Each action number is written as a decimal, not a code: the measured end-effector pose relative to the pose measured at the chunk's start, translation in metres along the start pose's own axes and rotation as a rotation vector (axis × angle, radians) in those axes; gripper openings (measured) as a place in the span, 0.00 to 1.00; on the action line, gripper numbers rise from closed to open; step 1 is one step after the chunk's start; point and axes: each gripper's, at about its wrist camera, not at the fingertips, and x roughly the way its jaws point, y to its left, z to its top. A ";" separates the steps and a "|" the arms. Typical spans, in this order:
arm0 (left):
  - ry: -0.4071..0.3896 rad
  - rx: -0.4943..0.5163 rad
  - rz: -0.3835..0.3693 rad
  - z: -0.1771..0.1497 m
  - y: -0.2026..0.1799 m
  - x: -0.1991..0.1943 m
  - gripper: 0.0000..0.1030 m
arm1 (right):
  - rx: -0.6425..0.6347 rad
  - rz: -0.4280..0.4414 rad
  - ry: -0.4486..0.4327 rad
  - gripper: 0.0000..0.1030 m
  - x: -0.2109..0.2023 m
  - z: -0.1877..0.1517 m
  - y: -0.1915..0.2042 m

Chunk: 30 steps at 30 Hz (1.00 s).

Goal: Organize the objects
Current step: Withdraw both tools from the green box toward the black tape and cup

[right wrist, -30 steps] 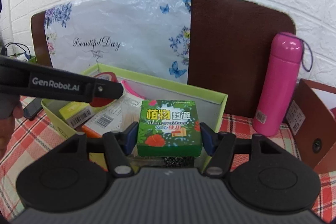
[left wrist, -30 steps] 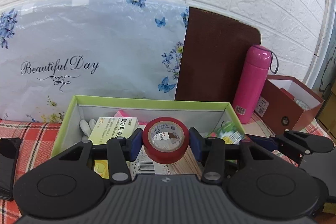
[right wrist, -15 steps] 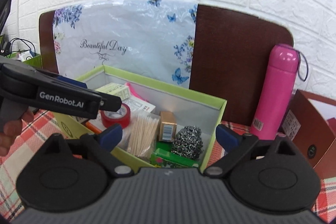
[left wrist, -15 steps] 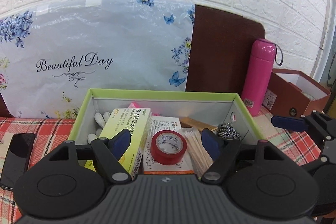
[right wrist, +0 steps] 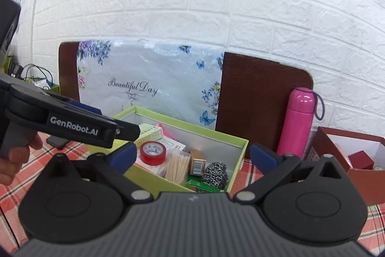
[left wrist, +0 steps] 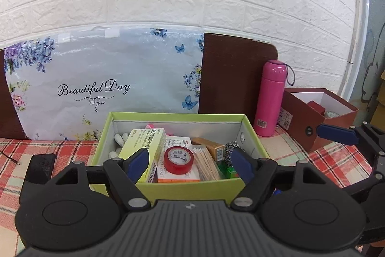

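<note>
both pairs of jaws stand wide apart and hold nothing.

left wrist view: the left gripper point(left wrist: 190, 164) hangs just in front of the green box point(left wrist: 192, 189) on the checked tabletop point(left wrist: 48, 151). inside the box the red tape roll point(left wrist: 178, 160) lies on a white-and-orange packet point(left wrist: 179, 174), between a yellow-green medicine box point(left wrist: 144, 151) and a bundle of toothpicks point(left wrist: 207, 163). a steel scourer point(left wrist: 228, 151) sits at the box's right end, partly hidden by a blue finger pad. a pink bottle point(left wrist: 270, 98) stands behind, beside a brown box point(left wrist: 303, 117).

right wrist view: the right gripper point(right wrist: 192, 155) is also empty, near the box's front corner. the green packet point(right wrist: 202, 186) lies low in that corner, just beside the scourer, perhaps touching it. the left gripper's arm crosses in from the left.
</note>
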 end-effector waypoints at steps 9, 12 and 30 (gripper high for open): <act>0.011 -0.040 -0.010 -0.043 -0.004 -0.033 0.79 | 0.047 -0.017 -0.005 1.00 -0.058 -0.033 0.009; 0.043 -0.065 -0.020 -0.061 -0.002 -0.035 0.79 | 0.079 -0.020 0.015 1.00 -0.067 -0.050 0.012; 0.167 -0.055 -0.078 -0.121 -0.005 -0.009 0.79 | 0.099 -0.032 0.221 0.96 -0.038 -0.135 0.037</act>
